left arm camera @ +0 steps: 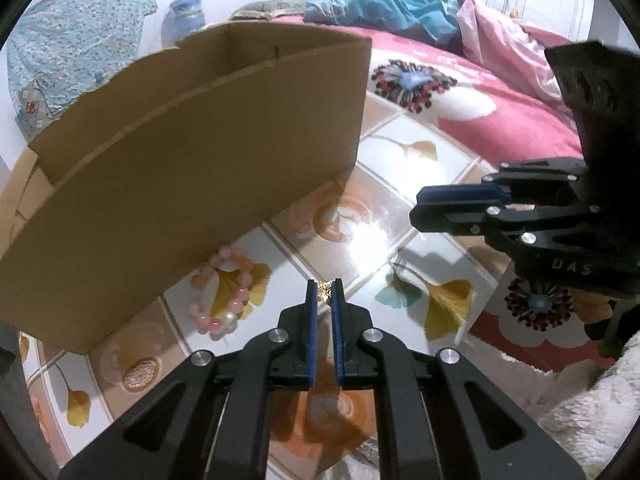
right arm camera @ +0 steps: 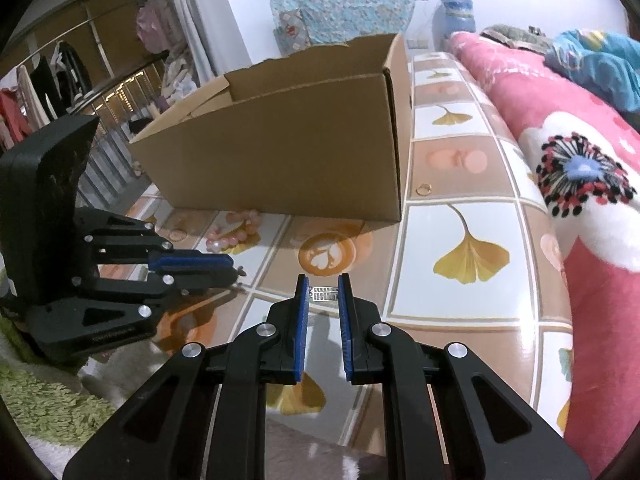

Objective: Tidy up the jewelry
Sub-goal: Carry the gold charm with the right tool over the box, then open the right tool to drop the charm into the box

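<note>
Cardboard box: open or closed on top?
Open. The brown cardboard box stands upright on the tiled cloth, its flaps up and its inside walls visible in the right wrist view; contents cannot be seen.

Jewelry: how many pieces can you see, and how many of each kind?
Pink bead bracelet: 1, on the mat beside the cardboard box.
Gold ring: 1, on the mat.
Small gold piece: 1, in the left gripper.
Small silver piece: 1, in the right gripper.
Total: 4
</note>
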`<state>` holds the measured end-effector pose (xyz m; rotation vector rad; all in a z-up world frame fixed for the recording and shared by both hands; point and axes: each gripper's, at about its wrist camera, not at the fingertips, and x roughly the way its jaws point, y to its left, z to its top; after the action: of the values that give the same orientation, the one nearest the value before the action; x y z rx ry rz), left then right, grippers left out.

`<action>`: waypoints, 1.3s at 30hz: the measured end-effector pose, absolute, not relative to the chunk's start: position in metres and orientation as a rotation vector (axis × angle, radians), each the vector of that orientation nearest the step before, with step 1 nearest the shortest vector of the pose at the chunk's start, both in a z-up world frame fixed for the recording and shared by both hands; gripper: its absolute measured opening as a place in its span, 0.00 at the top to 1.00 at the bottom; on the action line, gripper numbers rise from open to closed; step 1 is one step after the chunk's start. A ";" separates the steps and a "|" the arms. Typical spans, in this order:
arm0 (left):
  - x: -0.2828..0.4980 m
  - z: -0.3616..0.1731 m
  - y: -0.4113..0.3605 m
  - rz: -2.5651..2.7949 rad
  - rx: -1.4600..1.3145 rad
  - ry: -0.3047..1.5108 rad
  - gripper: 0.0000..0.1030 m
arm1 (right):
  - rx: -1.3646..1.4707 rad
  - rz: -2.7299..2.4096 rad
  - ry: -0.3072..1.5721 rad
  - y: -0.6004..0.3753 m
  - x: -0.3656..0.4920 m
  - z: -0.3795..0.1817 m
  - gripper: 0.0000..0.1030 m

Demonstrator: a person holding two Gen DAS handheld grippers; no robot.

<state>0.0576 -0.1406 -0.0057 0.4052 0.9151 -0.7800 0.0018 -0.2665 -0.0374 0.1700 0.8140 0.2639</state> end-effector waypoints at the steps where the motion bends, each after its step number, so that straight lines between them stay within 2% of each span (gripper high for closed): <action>1: 0.057 -0.001 -0.138 -0.782 0.391 0.907 0.94 | 0.167 0.264 0.809 -0.266 0.001 -0.035 0.88; 8: 0.060 0.063 -0.117 -0.838 0.288 0.792 0.94 | 0.136 0.293 0.703 -0.265 0.003 0.013 0.88; 12: 0.081 0.104 -0.104 -0.859 0.222 0.698 0.94 | 0.103 0.334 0.603 -0.266 0.023 0.054 0.88; 15: 0.113 0.118 -0.099 -0.846 0.218 0.695 0.94 | 0.092 0.379 0.603 -0.266 0.056 0.071 0.88; 18: 0.157 0.109 -0.099 -0.811 0.226 0.782 0.94 | 0.074 0.425 0.679 -0.261 0.099 0.076 0.88; 20: 0.194 0.091 -0.098 -0.783 0.198 0.907 0.94 | 0.059 0.459 0.752 -0.255 0.125 0.073 0.88; 22: 0.232 0.069 -0.099 -0.756 0.195 1.034 0.94 | 0.053 0.485 0.865 -0.246 0.159 0.063 0.88; 28: 0.289 0.033 -0.103 -0.677 0.212 1.225 0.94 | -0.037 0.508 1.080 -0.218 0.213 0.030 0.87; 32: 0.306 0.025 -0.101 -0.629 0.203 1.261 0.93 | -0.050 0.502 1.137 -0.214 0.223 0.016 0.81; 35: 0.308 0.029 -0.100 -0.635 0.185 1.242 0.84 | -0.037 0.494 1.124 -0.218 0.224 0.021 0.74; 36: 0.308 0.030 -0.100 -0.632 0.183 1.230 0.81 | -0.028 0.488 1.117 -0.221 0.224 0.022 0.74; 39: 0.309 0.036 -0.099 -0.632 0.166 1.199 0.81 | -0.008 0.472 1.102 -0.228 0.225 0.031 0.74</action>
<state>0.3085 -0.0985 0.0363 0.1661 1.1995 -0.6325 0.2246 -0.2280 0.0310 -0.0079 1.1020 0.4721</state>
